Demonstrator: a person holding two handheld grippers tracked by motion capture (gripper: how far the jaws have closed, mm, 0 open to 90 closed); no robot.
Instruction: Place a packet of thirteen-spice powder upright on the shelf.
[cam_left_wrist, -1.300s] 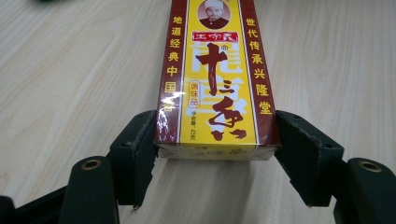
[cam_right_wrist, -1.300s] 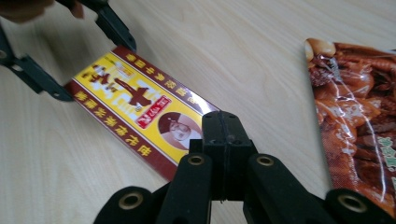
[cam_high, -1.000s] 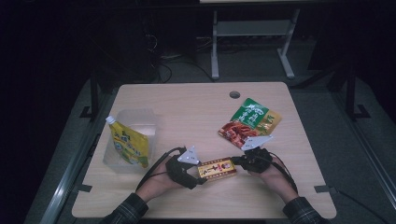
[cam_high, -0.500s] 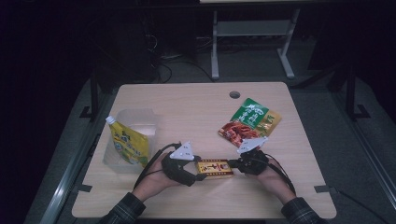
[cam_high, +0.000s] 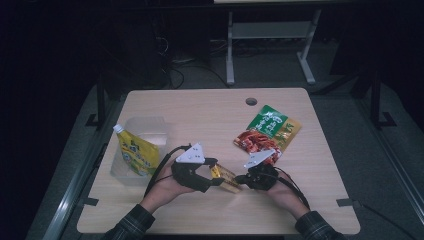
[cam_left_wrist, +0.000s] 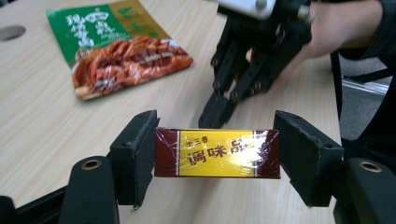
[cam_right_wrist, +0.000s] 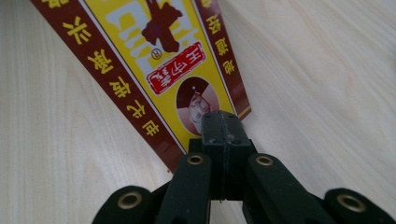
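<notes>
A yellow and maroon box (cam_left_wrist: 217, 153) with Chinese print sits crosswise between the jaws of my left gripper (cam_left_wrist: 215, 140), whose pads press on its two ends. In the high view the box (cam_high: 228, 179) is held a little above the table near the front edge, with my left gripper (cam_high: 218, 178) on its left. My right gripper (cam_high: 239, 178) is shut with nothing between its jaws. Its closed tips (cam_right_wrist: 225, 122) rest against the lower edge of the box (cam_right_wrist: 154, 56). From the left gripper view, the right gripper (cam_left_wrist: 215, 112) reaches down just behind the box.
A green and red snack pouch (cam_high: 267, 132) lies flat at the right of the table (cam_high: 200, 110). A clear container (cam_high: 150, 127) at the left holds a yellow spouted pouch (cam_high: 135, 152). A round hole (cam_high: 251, 101) is near the far edge.
My left gripper has risen with the box, which now sits tilted up off the table. My right gripper has slid left and stays against the box.
</notes>
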